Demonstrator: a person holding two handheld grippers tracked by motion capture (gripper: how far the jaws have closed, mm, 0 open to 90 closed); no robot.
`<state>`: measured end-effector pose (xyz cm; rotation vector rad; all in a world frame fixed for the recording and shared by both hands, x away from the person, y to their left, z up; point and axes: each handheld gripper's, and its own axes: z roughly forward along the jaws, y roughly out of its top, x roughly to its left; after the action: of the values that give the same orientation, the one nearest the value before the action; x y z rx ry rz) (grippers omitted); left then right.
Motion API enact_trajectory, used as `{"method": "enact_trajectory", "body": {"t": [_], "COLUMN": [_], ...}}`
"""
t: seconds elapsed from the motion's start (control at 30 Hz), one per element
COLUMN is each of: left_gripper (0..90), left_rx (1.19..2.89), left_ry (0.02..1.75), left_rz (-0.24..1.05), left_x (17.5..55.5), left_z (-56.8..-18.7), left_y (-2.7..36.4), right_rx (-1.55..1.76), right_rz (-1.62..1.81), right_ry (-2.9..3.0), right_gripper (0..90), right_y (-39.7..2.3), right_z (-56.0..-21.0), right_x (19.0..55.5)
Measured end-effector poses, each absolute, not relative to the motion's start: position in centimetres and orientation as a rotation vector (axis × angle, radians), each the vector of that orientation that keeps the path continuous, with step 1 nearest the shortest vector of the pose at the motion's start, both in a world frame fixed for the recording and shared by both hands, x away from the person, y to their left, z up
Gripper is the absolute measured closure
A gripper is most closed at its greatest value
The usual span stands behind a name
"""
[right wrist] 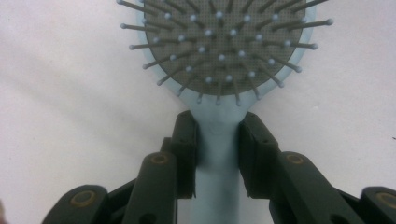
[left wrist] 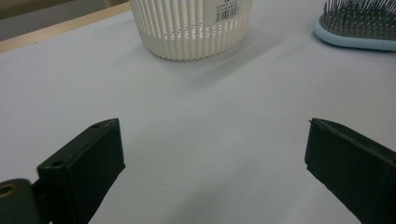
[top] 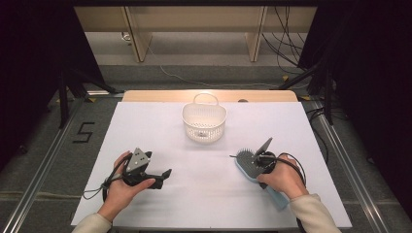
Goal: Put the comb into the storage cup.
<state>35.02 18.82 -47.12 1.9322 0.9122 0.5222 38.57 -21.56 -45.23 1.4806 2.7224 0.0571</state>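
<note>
A light blue hairbrush [top: 248, 167] with a grey bristle pad lies bristles-up on the white table sheet, right of centre. My right gripper [top: 262, 164] is shut on its handle just below the head; in the right gripper view both pads press the hairbrush [right wrist: 218, 149] neck, at my right gripper [right wrist: 217, 156]. A white slotted basket [top: 204, 121] with a loop handle stands upright at the table's middle rear. My left gripper [top: 165, 175] rests at front left, open and holding nothing, pointing toward the basket [left wrist: 190, 28] and the hairbrush [left wrist: 357, 25]; my left gripper [left wrist: 215, 163] has bare sheet between its jaws.
The white sheet [top: 160, 131] covers a wooden table whose far edge [top: 209, 95] shows behind the basket. Black stands and cables flank the table on a grey floor. Each gripper trails a black cable near the front edge.
</note>
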Motion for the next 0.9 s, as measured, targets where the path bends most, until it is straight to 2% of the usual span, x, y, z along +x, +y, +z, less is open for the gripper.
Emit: {"method": "enact_trajectory", "body": {"t": [0.9], "left_gripper": [4.0], "left_rx": [1.93], "left_ry": [0.914], "left_rz": [0.526], "left_x": [35.0], "left_z": [-47.1], "left_y": [18.9], "right_rx": [1.479], "right_rz": [0.203], "right_ry": [2.682], "right_gripper": [70.6], "right_y": [-22.3], "right_z": [-43.7], "right_x": [38.3]}}
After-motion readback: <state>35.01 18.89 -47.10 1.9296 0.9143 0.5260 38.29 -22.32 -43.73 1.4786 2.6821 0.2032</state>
